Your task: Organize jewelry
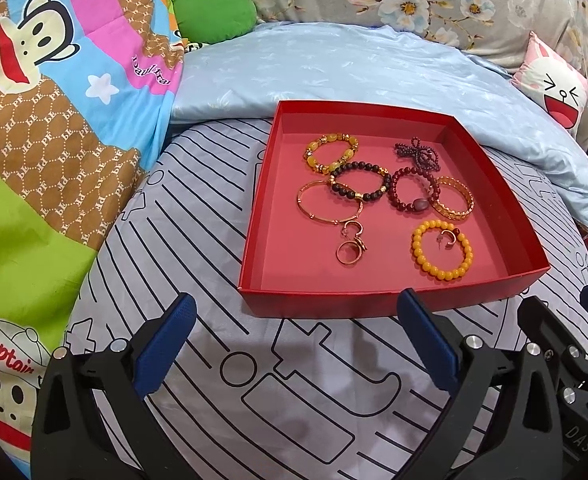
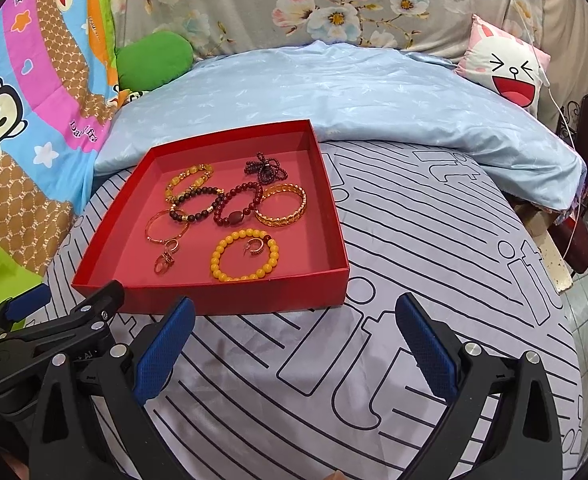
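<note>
Red box (image 1: 394,296) on the striped sheet (image 1: 214,360) holds every bracelet (image 1: 442,254) and ring (image 1: 348,254), some overlapping; both grippers (image 1: 294,344) (image 2: 294,344) spread empty short of it, so any pick should single out one piece.

The red tray (image 1: 394,300) is taken as landmark. Its top is left open, so entry from above is unobstructed; only low walls are met at the sides. Inside, the far half is crowded by overlapping bracelets (image 1: 358,184), with a yellow bead bracelet (image 1: 442,254) and small rings (image 1: 350,246) nearer the front wall; bare floor is left along the near-left corner and the front edge. In front of the tray, the striped sheet (image 2: 334,360) is left bare. Behind it, passage is blocked by a folded blue quilt (image 2: 334,92); to its left, by a cartoon blanket (image 1: 54,140)
</note>
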The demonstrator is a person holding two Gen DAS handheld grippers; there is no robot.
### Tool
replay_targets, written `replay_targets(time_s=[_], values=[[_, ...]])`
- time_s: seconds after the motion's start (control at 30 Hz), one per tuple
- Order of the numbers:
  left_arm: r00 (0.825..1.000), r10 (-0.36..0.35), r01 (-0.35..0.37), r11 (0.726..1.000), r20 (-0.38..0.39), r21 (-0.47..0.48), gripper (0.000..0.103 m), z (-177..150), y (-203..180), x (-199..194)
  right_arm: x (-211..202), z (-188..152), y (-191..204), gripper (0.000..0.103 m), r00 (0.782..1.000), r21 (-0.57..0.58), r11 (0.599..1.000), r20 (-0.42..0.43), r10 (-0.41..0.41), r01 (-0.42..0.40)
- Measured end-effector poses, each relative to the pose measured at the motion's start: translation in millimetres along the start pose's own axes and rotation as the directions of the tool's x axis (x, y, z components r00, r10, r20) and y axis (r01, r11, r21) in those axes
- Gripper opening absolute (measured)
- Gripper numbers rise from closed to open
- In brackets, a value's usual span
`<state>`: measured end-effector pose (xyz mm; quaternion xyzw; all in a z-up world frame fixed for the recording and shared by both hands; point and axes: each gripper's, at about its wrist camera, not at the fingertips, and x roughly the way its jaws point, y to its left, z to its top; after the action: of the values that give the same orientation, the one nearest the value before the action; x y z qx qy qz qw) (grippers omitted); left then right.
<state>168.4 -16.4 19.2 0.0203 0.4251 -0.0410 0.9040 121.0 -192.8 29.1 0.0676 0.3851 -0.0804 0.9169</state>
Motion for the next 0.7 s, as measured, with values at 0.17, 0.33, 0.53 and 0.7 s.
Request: replay_targets(time_s=[0.17, 0.33, 0.53, 0.7], values=[[1.0, 0.014, -0.014, 1.0, 0.005, -0.003, 0.096, -0.9, -0.1, 0.9, 1.6, -3.4, 0.6, 0.097, 1.0, -0.004, 1.0, -0.004, 0.0, 0.0], [1.0, 0.021, -0.021, 1.0, 0.007, -0.007, 0.096, -0.5, 0.1, 1.1, 1.6, -3.9, 0.8, 0.097, 1.0, -0.004, 1.0, -0.003, -0.001, 0.001], [1.0, 0.027, -0.027, 1.0, 0.011, -0.008, 0.096, -1.1, -0.6, 0.6, 1.6, -3.0, 0.7, 0.097, 1.0, -0.005, 1.0, -0.004, 0.0, 0.0], [0.999, 0.031, -0.031, 1.0, 0.013, -0.006, 0.096, -1.3, -0.8, -0.4, 1.6, -3.1, 0.6, 0.097, 1.0, -0.005, 1.0, -0.004, -0.001, 0.001]])
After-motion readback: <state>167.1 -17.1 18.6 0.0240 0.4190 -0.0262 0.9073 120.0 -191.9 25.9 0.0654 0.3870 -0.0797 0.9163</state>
